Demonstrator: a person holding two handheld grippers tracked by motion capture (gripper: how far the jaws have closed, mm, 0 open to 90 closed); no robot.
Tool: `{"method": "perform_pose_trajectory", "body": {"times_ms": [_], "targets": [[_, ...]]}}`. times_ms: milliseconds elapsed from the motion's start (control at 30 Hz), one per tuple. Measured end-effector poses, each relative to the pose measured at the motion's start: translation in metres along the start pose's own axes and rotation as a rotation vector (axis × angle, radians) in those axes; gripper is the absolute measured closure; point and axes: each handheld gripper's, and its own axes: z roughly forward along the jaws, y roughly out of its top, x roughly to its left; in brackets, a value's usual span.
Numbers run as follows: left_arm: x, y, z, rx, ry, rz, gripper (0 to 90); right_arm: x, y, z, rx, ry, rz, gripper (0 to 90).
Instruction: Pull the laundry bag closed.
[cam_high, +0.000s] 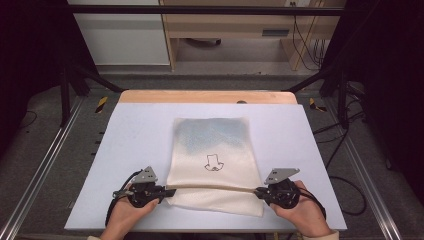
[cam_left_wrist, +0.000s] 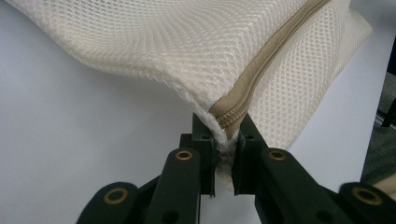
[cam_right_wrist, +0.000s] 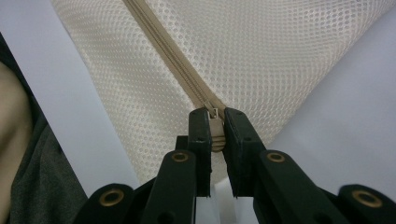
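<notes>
The mesh bag (cam_high: 214, 165) runs off the top edge in both gripper views, so its far end is cut off there. Its small dark printed figure (cam_high: 214, 163) is too small to identify from the high view. The bag's zip end (cam_left_wrist: 223, 140) is hidden between the left hand-held gripper (cam_left_wrist: 224, 154) jaws.

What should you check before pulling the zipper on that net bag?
1. Left gripper shut on the zipper-end corner of the cream mesh laundry bag: ok.
2. Right gripper pinching the small beige zipper pull: ok.
3. Beige zipper stretched straight between both grippers: ok.
4. Zipper closed along the length that shows: ok.
5. Bag lying flat on the pale blue table mat: ok, though the near edge lifts.
6. Something bluish inside the bag's far part: cannot tell what.
</notes>
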Motion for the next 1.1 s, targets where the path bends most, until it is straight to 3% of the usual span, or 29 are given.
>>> {"method": "perform_pose_trajectory", "body": {"times_ms": [1100], "targets": [[0.0021,0.0002,-0.0054,-0.006,0.000,-0.002,81.9,-0.0042,-0.0075,0.0040,0.028,0.001,0.018,81.7]]}}
